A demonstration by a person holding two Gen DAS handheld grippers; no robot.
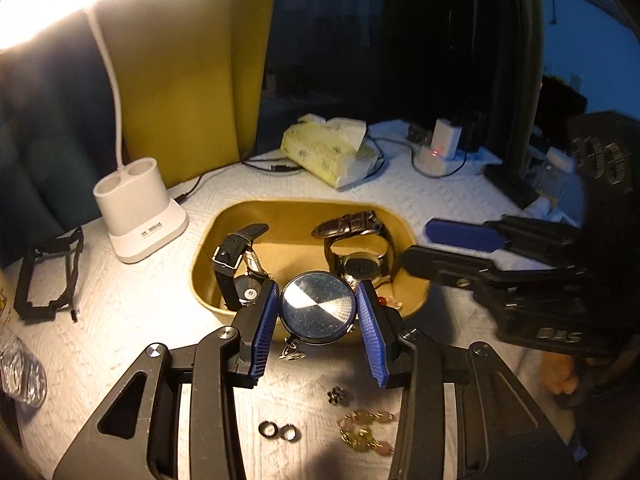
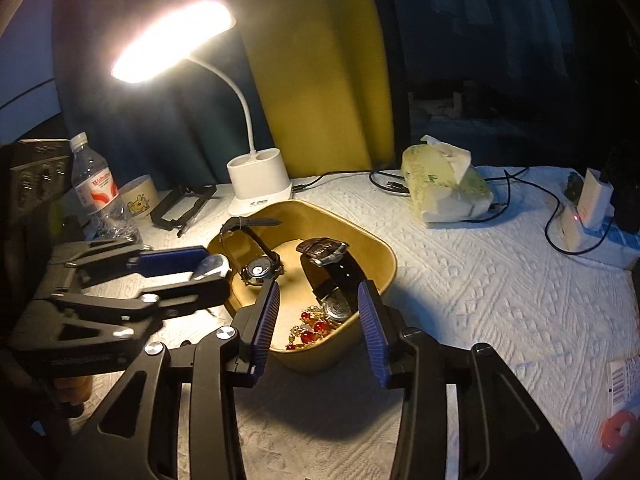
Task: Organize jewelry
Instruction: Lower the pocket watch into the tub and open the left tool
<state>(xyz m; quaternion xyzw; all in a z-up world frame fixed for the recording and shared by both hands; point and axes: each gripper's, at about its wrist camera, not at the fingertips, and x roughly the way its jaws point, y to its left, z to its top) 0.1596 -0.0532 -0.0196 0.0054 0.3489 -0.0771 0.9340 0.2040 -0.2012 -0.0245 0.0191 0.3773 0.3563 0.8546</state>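
In the left wrist view my left gripper (image 1: 318, 286) is shut on a round watch (image 1: 318, 308) with a blue-silver dial, held over the near rim of the gold tray (image 1: 304, 202). A black-strap watch (image 1: 234, 256) and a brown-strap watch (image 1: 352, 228) lie in the tray. Two rings (image 1: 280, 432), a small flower piece (image 1: 336, 394) and a gold-pink bracelet (image 1: 366, 432) lie on the cloth in front. My right gripper (image 2: 319, 285) stands open over the tray's near edge (image 2: 320, 360), with nothing between its pads. Red bead jewelry (image 2: 312, 330) rests in the tray below it.
A white lamp base (image 2: 260, 184) stands behind the tray, a tissue pack (image 2: 444, 178) to the back right, and a charger (image 2: 580, 216) with cables at far right. A water bottle (image 2: 98, 192), a cup (image 2: 138, 196) and a black frame (image 2: 180, 204) sit at back left.
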